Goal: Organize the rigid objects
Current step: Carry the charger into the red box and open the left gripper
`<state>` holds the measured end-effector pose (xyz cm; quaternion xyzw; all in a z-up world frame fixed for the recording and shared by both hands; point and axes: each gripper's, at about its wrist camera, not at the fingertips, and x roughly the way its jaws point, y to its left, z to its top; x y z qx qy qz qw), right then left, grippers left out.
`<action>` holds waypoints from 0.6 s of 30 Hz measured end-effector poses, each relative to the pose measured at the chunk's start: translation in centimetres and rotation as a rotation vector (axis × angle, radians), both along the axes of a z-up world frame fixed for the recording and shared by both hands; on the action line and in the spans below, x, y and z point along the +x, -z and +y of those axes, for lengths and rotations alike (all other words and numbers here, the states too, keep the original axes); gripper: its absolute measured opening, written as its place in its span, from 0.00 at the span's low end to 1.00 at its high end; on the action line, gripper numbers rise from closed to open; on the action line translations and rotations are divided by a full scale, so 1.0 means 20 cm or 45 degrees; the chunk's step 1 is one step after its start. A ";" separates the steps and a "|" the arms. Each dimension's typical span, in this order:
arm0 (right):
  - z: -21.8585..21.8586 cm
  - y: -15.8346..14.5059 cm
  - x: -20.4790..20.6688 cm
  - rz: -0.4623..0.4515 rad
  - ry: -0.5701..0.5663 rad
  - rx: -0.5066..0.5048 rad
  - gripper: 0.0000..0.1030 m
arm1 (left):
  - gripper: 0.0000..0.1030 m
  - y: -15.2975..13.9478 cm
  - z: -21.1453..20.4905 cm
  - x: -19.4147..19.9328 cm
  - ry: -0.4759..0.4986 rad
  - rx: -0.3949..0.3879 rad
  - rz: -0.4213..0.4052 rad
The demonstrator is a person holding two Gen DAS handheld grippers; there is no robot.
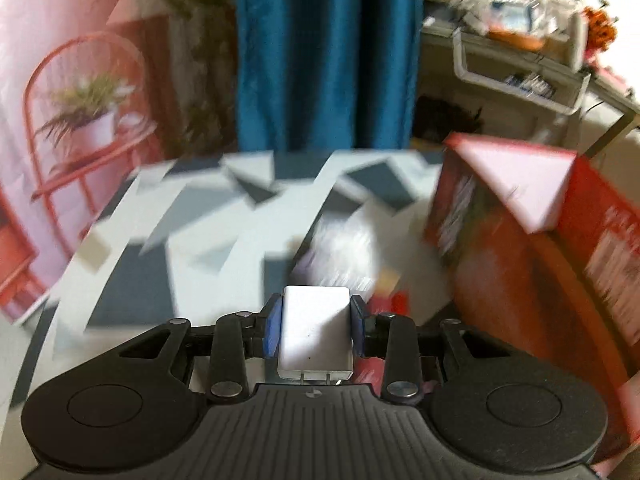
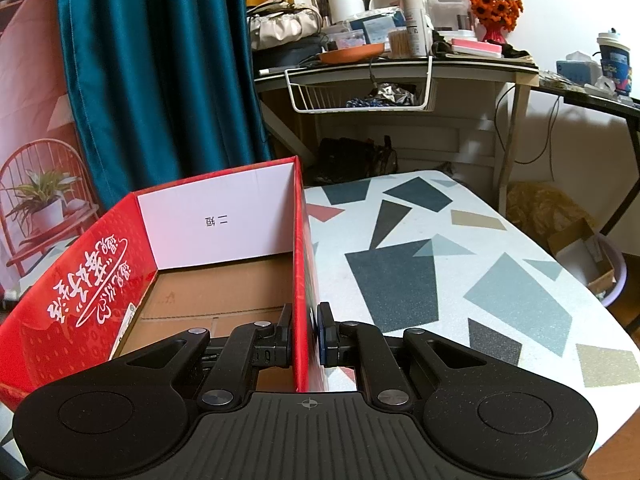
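**Surfaces and finishes**

The left tool (image 1: 316,330) is matt black plastic with a ribbed body, bright metal rivets and blue pads; between them sits a smooth white plastic charger block (image 1: 316,334). The right tool (image 2: 305,334) looks the same. Between its pads stands a wall of the cardboard box (image 2: 224,232): glossy red print outside, raw brown floor. The bench (image 2: 460,264) ahead looks matt and finely grained.

One red box (image 2: 224,216), one white block (image 1: 316,332), one table (image 2: 500,248).
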<state>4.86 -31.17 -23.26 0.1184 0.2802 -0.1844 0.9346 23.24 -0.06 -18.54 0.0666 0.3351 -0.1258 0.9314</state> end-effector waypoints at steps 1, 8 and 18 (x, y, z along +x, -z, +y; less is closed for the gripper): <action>0.00 0.00 0.00 0.000 0.000 0.000 0.10 | 0.36 -0.04 -0.03 0.01 0.045 -0.011 -0.025; 0.00 0.00 0.00 0.001 -0.001 0.000 0.10 | 0.36 -0.19 -0.35 0.04 0.346 -0.044 -0.162; 0.00 0.00 0.00 0.010 -0.003 -0.004 0.10 | 0.36 -0.07 -0.74 0.05 0.549 0.065 -0.178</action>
